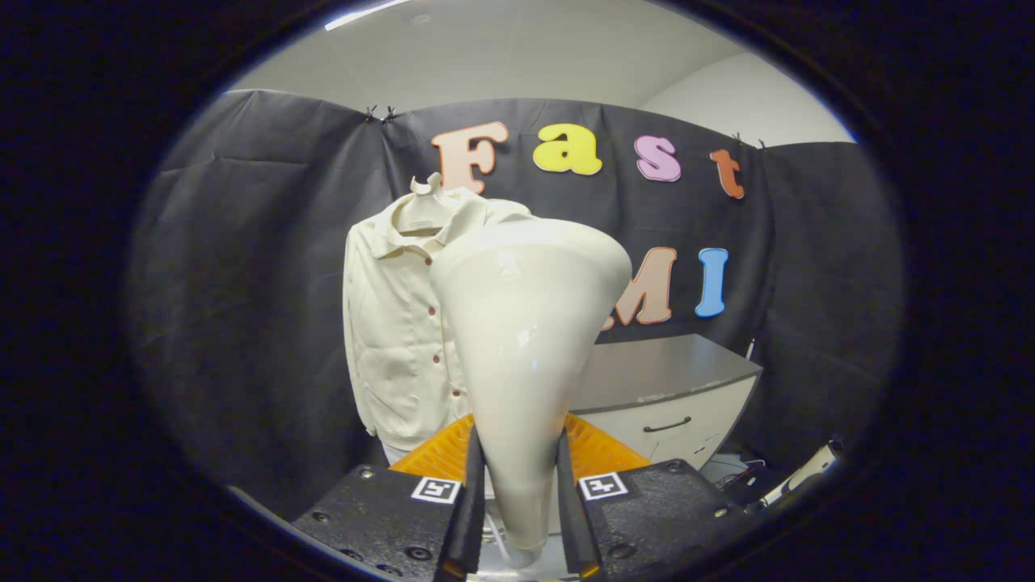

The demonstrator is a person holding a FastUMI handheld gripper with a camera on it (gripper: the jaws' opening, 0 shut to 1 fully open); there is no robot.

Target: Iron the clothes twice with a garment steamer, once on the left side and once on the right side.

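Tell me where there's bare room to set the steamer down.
The grey cabinet top, beyond the gripper fingers and beside the hanging shirt, looks bare. The floor by the cabinet's foot holds cables. The fingers are shut on the steamer.

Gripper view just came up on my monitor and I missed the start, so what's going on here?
The handheld gripper is shut on the narrow handle of a cream garment steamer, whose wide head points forward. Beyond it, a cream button-up shirt hangs on a hanger against the black cloth wall. The steamer head is held up in front of the shirt's right part; whether it touches the fabric cannot be told. A grey-topped cabinet stands to the right.
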